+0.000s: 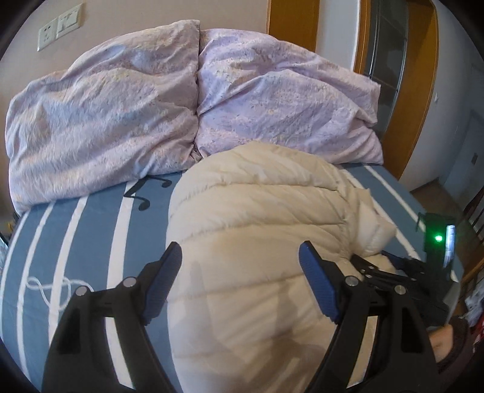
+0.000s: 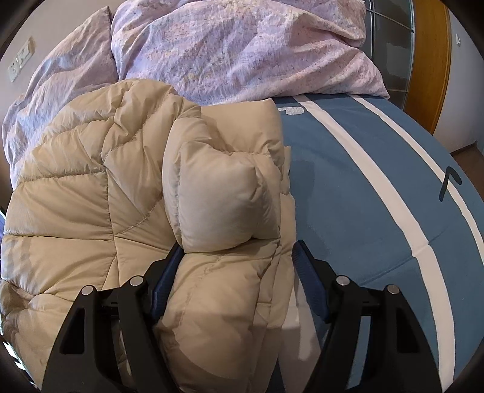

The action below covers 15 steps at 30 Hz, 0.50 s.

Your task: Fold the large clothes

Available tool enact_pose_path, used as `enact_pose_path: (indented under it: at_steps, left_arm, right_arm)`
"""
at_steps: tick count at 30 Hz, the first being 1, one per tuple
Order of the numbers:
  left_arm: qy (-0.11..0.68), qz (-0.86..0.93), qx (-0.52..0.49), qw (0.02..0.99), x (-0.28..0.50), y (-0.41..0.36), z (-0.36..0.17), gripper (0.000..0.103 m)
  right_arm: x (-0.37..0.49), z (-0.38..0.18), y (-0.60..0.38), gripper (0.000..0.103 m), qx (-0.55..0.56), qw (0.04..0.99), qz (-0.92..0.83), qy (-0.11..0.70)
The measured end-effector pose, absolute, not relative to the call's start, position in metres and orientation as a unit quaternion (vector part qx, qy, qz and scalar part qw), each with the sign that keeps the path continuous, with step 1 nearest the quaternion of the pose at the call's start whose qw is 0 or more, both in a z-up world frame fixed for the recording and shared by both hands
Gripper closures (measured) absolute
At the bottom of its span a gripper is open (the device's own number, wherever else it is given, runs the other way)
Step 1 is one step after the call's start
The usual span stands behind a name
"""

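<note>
A cream quilted down jacket (image 1: 257, 217) lies folded on a blue bed sheet with white stripes (image 1: 90, 229). My left gripper (image 1: 240, 260) is open just above the jacket's near left part, holding nothing. In the right wrist view the jacket (image 2: 90, 187) fills the left half, with a puffy folded sleeve (image 2: 224, 199) on its right edge. My right gripper (image 2: 239, 257) is open and straddles that folded right edge; its left finger (image 2: 166, 272) is partly hidden behind the fabric. The right gripper also shows at the right edge of the left wrist view (image 1: 375, 272).
Two lilac crumpled pillows (image 1: 187, 102) lie across the head of the bed behind the jacket. A wooden door frame (image 1: 423, 90) and glass door stand at the back right. Bare sheet (image 2: 363, 196) lies right of the jacket. Wall sockets (image 1: 57, 25) are at the upper left.
</note>
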<state>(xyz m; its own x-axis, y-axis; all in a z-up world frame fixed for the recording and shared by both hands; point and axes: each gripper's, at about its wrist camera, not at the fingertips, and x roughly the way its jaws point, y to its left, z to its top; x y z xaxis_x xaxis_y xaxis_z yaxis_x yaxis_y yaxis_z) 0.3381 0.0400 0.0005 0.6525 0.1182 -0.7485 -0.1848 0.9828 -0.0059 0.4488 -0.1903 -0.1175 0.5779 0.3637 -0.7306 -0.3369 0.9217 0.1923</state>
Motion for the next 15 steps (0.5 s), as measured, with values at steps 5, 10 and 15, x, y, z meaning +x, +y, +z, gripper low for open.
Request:
enact_pose_path:
  at_steps: [5,10,15]
  left_arm:
    - [0.411,0.079,-0.019,0.908,0.352,0.038,-0.004,0.023]
    - [0.422,0.088,-0.011,0.902,0.367,0.043,-0.022,0.023]
    - [0.436,0.097,-0.030,0.894,0.375,0.057,-0.054,0.015]
  right_arm:
    - [0.448,-0.118,-0.190,0.031,0.015,0.889,0.198,0.412]
    - [0.447,-0.118,-0.191,0.031,0.013,0.890,0.199,0.409]
    - [0.448,-0.120,-0.193,0.031,0.014,0.891,0.202,0.405]
